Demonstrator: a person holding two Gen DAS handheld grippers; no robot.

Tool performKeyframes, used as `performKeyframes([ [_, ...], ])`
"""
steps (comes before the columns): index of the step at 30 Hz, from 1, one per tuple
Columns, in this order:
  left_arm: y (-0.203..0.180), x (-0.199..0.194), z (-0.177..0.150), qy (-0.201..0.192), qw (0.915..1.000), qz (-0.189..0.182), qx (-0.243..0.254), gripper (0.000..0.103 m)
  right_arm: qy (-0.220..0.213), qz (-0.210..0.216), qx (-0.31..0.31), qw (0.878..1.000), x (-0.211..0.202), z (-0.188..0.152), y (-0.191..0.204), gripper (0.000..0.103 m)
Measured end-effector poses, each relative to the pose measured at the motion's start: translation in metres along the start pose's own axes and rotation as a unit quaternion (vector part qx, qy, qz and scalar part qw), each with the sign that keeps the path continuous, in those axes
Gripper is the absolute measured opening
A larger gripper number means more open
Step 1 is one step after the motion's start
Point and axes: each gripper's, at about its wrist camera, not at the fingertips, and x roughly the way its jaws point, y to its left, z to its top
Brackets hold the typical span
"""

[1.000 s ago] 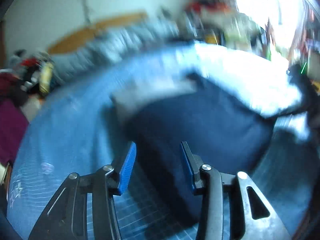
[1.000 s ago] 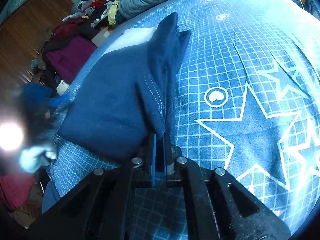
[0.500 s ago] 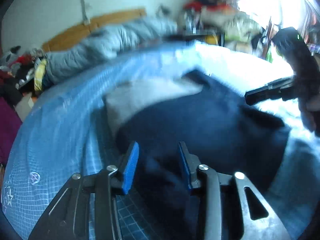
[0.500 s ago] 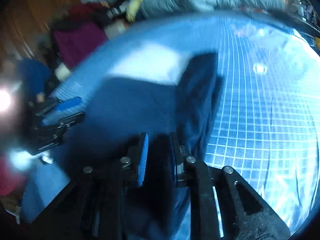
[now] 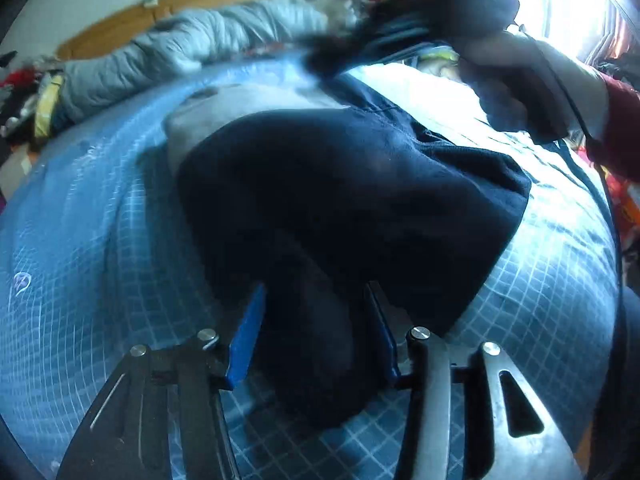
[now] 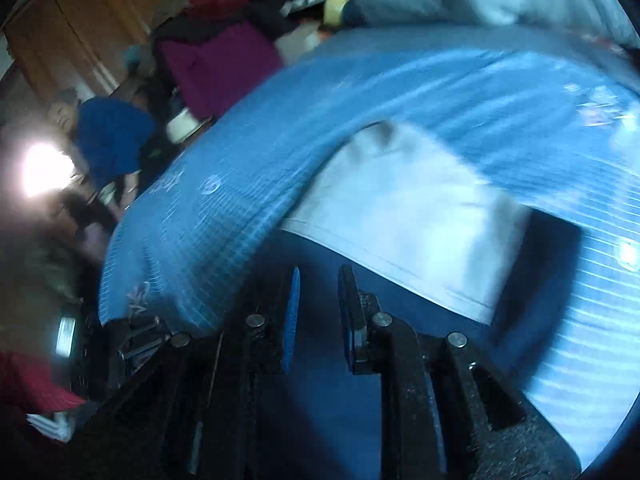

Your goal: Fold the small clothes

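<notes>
Lay half-folded on the blue grid bedsheet (image 5: 100,248), navy garment (image 5: 340,184) bunched between spread left fingers (image 5: 248,332) and ahead of slightly parted, empty right fingers (image 6: 290,320); judged liable to slump unfolded, neither pair pinching cloth.

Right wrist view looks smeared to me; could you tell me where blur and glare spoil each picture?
Right wrist view: the blue bedsheet is streaked by motion blur, and glare blooms at the left edge. Left wrist view: the window at upper right is blown out, and the right gripper is blurred.
</notes>
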Motion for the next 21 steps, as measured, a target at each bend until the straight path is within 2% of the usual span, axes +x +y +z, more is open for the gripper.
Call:
performKeyframes([
  [2,0.004,-0.002,0.004,0.005,0.9999,-0.011,-0.010,0.052,0.047,0.021,0.015,0.999,0.037,0.013,-0.004,0.018],
  [4,0.009,0.000,-0.001,0.001,0.9996,-0.015,-0.023,0.055,0.062,0.018,0.022,0.998,0.059,0.021,-0.013,0.000],
  [5,0.011,0.000,-0.001,0.000,0.9994,-0.018,-0.029,0.055,0.059,0.008,0.022,0.998,0.063,0.026,-0.021,0.000],
  [7,0.014,-0.002,-0.003,0.000,0.9991,-0.023,-0.035,0.058,0.046,0.005,0.027,0.999,0.068,0.039,-0.037,0.000],
  [11,0.019,0.001,-0.002,0.002,0.9983,-0.030,-0.049,0.064,0.041,-0.043,0.044,0.997,0.073,0.053,-0.044,0.000],
  [13,0.020,-0.010,-0.011,-0.002,0.9973,-0.036,-0.063,0.068,0.015,-0.044,0.021,0.999,0.053,0.053,-0.024,0.005],
  [16,0.026,-0.024,-0.015,-0.016,0.9957,-0.035,-0.085,0.068,-0.019,-0.048,-0.016,0.999,0.015,0.030,-0.004,0.011],
  [18,0.026,-0.034,-0.019,-0.021,0.9947,-0.031,-0.095,0.067,-0.009,-0.087,-0.031,0.996,0.013,0.017,-0.009,0.019],
  [21,0.024,-0.040,-0.025,-0.016,0.9941,-0.032,-0.103,0.067,0.022,-0.134,0.023,0.990,0.016,0.001,-0.058,0.019],
])
